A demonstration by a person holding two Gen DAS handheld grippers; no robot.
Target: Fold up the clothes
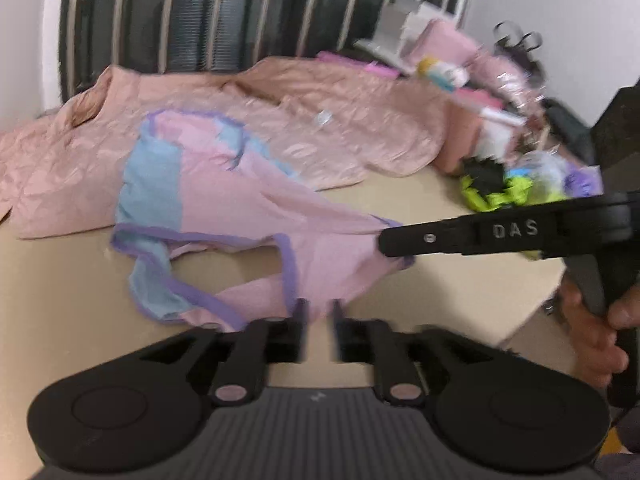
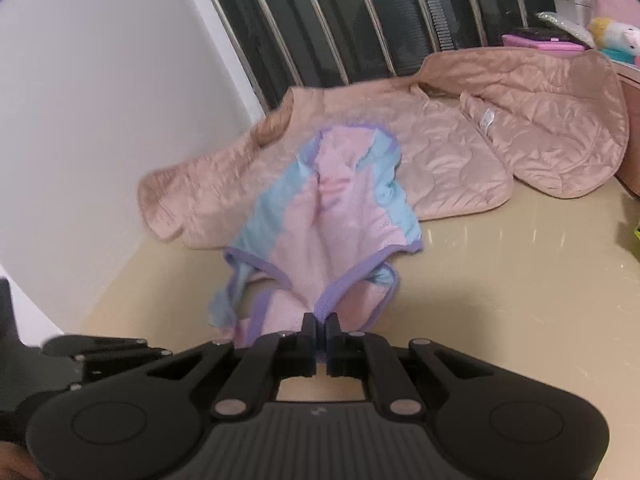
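Table [image 1: 460, 280], beige and glossy, fills the near part of both views, with a striped dark wall behind it. Largest of the clothes is a quilted pink jacket [image 2: 480, 152], spread open and unfolded along the far edge of the table. Partly on top of it, reaching toward the near side, lies a smaller pink and blue garment [image 1: 224, 200] with purple trim, stretched out and rumpled, not folded. Judging from this, the folding has barely begun: neither piece shows a finished fold.

The right gripper [image 2: 320, 326] is clenched on the purple-trimmed near edge of the small garment; in the left view it [image 1: 390, 242] enters from the right and pinches the same edge. The left gripper [image 1: 319, 312] is released, its jaws apart, with pink cloth lying between or just beyond its fingers; contact cannot be judged.

Far right, a pile of clutter [image 1: 500, 184] is blurred; single items are hard to name. A hand [image 1: 592, 332] on the right handle is cut off at the frame edge. What kind of garment the small one is stays unclear.
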